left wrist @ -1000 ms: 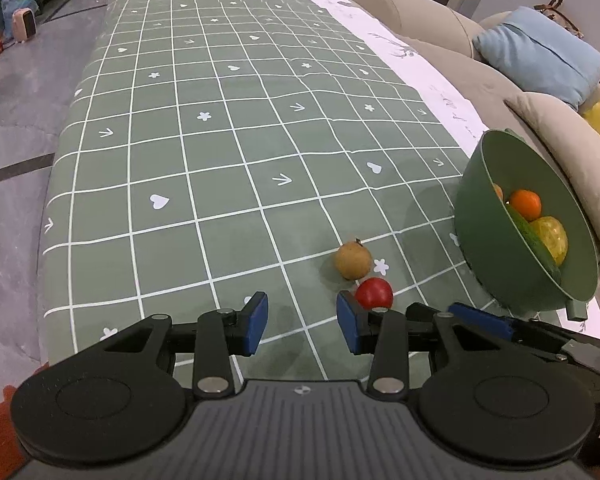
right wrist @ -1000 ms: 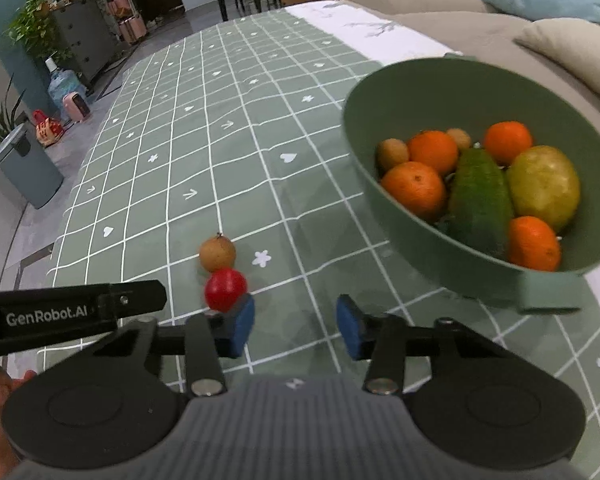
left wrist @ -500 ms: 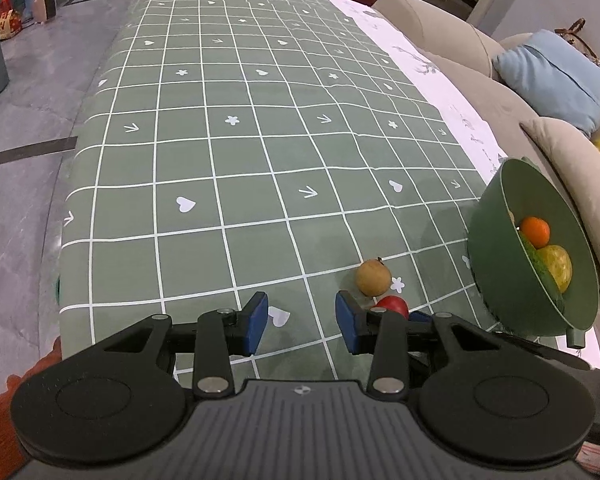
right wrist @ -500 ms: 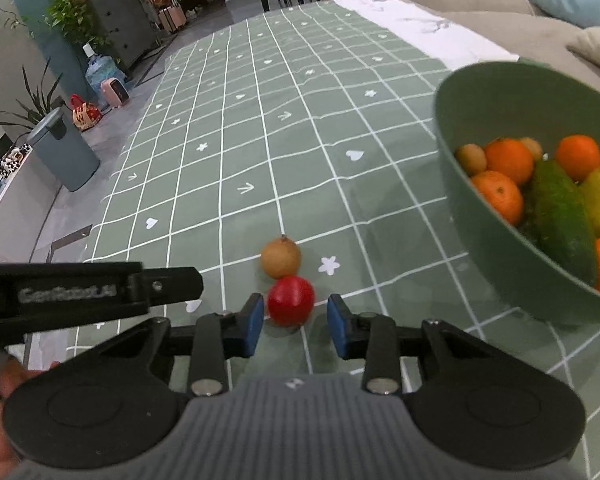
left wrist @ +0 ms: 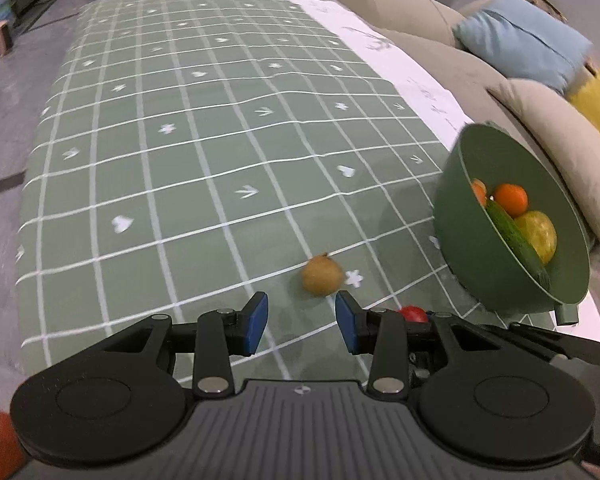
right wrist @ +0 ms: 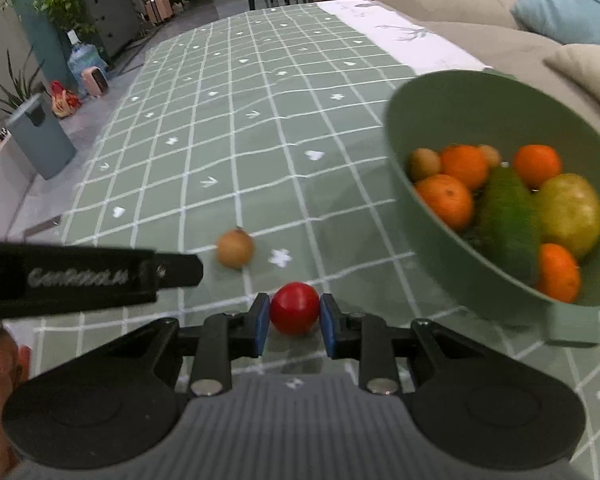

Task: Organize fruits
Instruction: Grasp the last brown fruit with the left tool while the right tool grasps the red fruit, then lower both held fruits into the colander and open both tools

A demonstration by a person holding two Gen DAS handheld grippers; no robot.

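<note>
A small red round fruit sits between the blue pads of my right gripper, which is closed on it just above the green checked cloth. It shows partly behind my left finger in the left wrist view. A small brown round fruit lies on the cloth just ahead of my left gripper, which is open and empty. It also shows in the right wrist view. A green bowl at the right holds oranges, a green cucumber-like fruit and a yellow-green fruit; it also shows in the left wrist view.
A beige sofa with blue and yellow cushions runs along the right side. The cloth's left edge drops to a grey floor. A grey bin, plants and a water jug stand far left.
My right gripper moved forward around the red fruit and closed on it. My left gripper shifted so the brown fruit now lies just ahead of its open fingers.
</note>
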